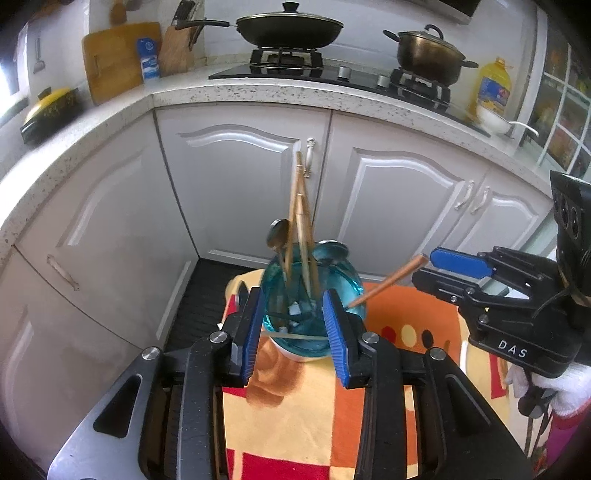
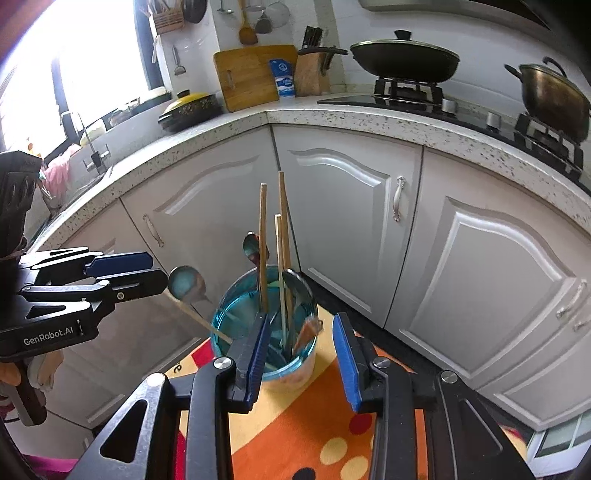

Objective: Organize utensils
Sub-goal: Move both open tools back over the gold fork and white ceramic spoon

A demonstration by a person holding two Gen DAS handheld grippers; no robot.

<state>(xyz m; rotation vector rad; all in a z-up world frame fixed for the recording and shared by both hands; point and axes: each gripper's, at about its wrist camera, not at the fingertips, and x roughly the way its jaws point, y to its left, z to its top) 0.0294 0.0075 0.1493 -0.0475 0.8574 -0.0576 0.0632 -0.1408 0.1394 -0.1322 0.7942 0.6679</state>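
Left wrist view: the blue glass jar (image 1: 310, 295) is seen on the orange patterned cloth (image 1: 295, 413), holding chopsticks (image 1: 300, 206) and spoons (image 1: 277, 233). Left gripper (image 1: 295, 328) fingers are parted around it; right gripper (image 2: 301, 354) fingers are parted, empty.

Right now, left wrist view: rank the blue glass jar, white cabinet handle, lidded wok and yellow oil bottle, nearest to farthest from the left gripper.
1. Blue glass jar: between the left gripper's open fingers, on the patterned cloth.
2. White cabinet handle: straight ahead, behind the chopsticks.
3. Lidded wok: on the stove, top centre.
4. Yellow oil bottle: far right of the counter; close to the wok's range, so that order is uncertain.
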